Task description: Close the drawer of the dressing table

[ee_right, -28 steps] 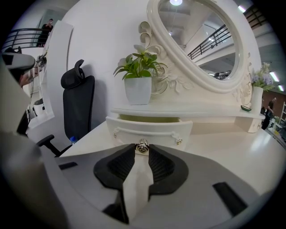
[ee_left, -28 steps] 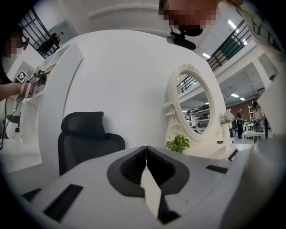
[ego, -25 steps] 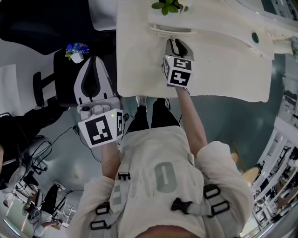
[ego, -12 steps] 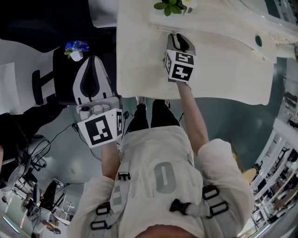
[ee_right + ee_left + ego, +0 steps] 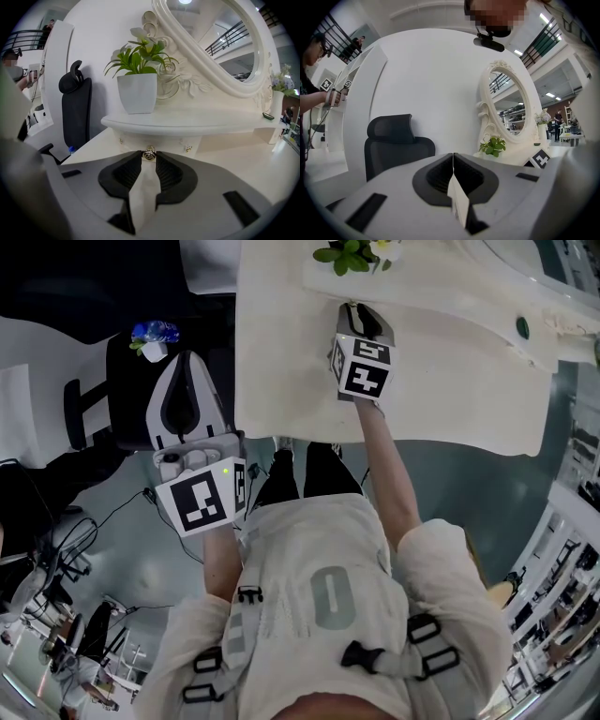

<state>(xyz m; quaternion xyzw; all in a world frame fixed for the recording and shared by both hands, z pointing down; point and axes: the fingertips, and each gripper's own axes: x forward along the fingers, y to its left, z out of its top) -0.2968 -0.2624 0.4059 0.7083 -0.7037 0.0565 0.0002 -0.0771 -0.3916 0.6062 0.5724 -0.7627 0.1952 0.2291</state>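
The potted plant (image 5: pixel 138 79) stands on a raised shelf (image 5: pixel 197 123) of the white dressing table (image 5: pixel 281 381), in front of the oval mirror (image 5: pixel 220 37). The drawer (image 5: pixel 168 142) lies straight below the plant, its front tucked under the shelf's edge; whether it is fully home I cannot tell. The right gripper (image 5: pixel 149 158) points slightly down at that front, also below the plant, and its jaws are clamped on the drawer's small metal knob (image 5: pixel 149 153), one pad on each side of it. The left gripper (image 5: pixel 453 159) is held well to the left of the plant, off the surface and apart from it, facing a black office chair (image 5: pixel 393 140). Its jaws are pressed together with nothing between them.
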